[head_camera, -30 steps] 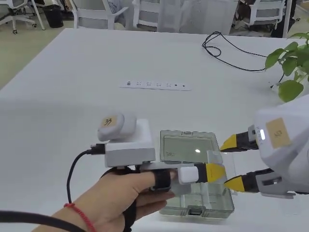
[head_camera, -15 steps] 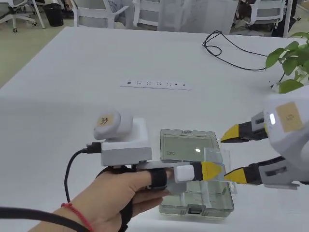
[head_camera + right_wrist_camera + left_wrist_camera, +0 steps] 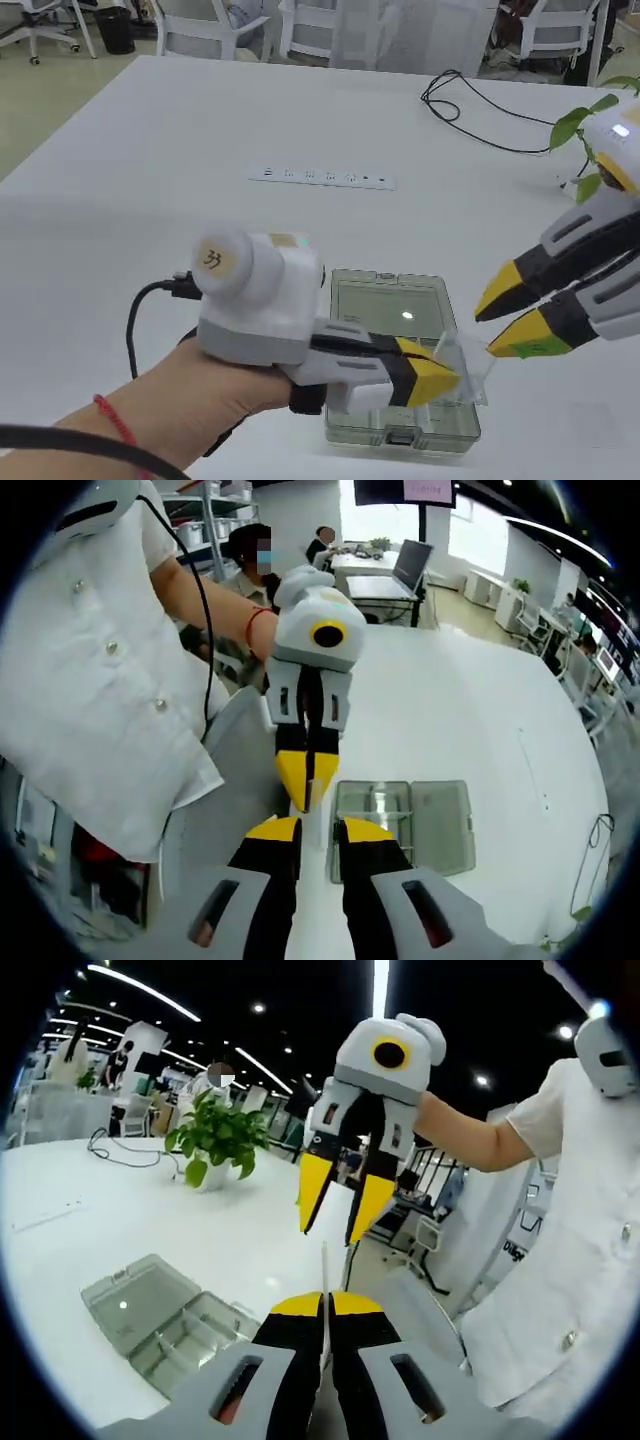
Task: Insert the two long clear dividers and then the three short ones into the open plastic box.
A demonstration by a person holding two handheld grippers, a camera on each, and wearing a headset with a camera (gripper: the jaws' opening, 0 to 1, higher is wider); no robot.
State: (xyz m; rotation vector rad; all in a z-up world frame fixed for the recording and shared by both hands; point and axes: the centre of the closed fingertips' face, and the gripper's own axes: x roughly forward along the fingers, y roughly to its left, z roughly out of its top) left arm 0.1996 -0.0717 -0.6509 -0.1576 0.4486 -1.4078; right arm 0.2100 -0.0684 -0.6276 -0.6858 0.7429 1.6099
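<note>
My left gripper (image 3: 440, 375) hangs over the open clear plastic box (image 3: 440, 432) and is shut on a short clear divider (image 3: 468, 358). In the left gripper view the divider (image 3: 323, 1265) rises edge-on from the closed jaws of the left gripper (image 3: 325, 1305). My right gripper (image 3: 495, 330) faces it from the right, open, with its yellow tips just beyond the divider's free end. The right gripper (image 3: 332, 1230) points down at the divider in the left gripper view. The box's flat lid (image 3: 385, 300) lies open behind the tray. A divider stands in the box (image 3: 400, 825).
A white power strip (image 3: 322, 176) lies mid-table. A black cable (image 3: 470, 100) loops at the back right, beside a green plant (image 3: 590, 130). Office chairs stand past the far edge. A person in white holds both grippers.
The left gripper has rolled and lifted, tipping the divider up above the box. The right gripper has risen and swung to the upper right, and its jaws look closer together.
</note>
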